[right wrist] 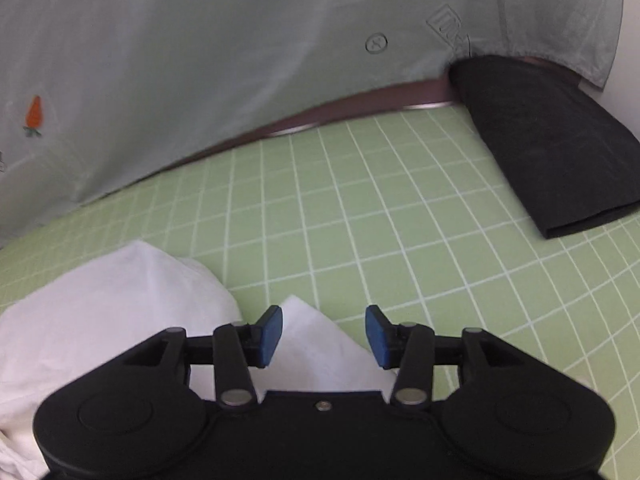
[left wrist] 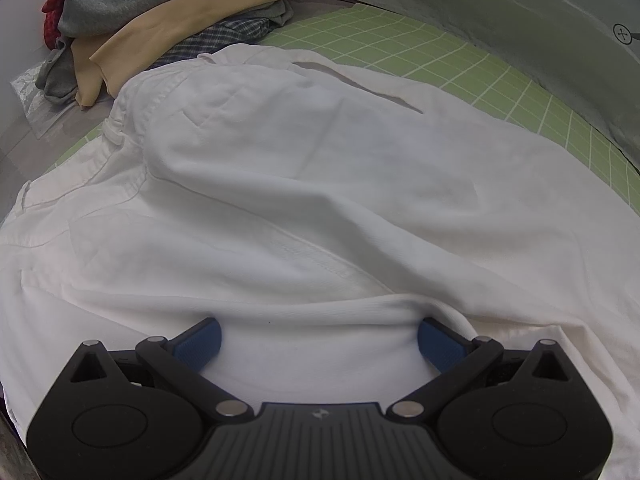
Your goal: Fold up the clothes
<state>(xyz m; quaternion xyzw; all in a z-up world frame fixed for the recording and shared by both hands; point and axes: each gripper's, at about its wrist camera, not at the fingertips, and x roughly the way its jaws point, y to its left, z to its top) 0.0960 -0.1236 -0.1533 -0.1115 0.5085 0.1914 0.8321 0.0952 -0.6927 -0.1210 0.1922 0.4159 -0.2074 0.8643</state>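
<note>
A white garment (left wrist: 300, 184) lies spread and wrinkled over the green grid mat (left wrist: 480, 76), filling most of the left wrist view. My left gripper (left wrist: 320, 338) stands wide open low over its near edge. A raised fold of the white cloth sits between the blue pads (left wrist: 204, 340), and cloth drapes over the right fingertip. In the right wrist view the white garment (right wrist: 104, 304) ends at the lower left. One pointed corner (right wrist: 316, 352) lies below my right gripper (right wrist: 324, 334), which is open, its pads clear of the cloth.
A pile of unfolded clothes (left wrist: 160, 12) in grey, tan, red and plaid sits at the mat's far left. A folded black garment (right wrist: 548, 152) lies at the far right of the mat (right wrist: 400, 220). A person's pale shirt (right wrist: 200, 60) with carrot prints hangs beyond the table edge.
</note>
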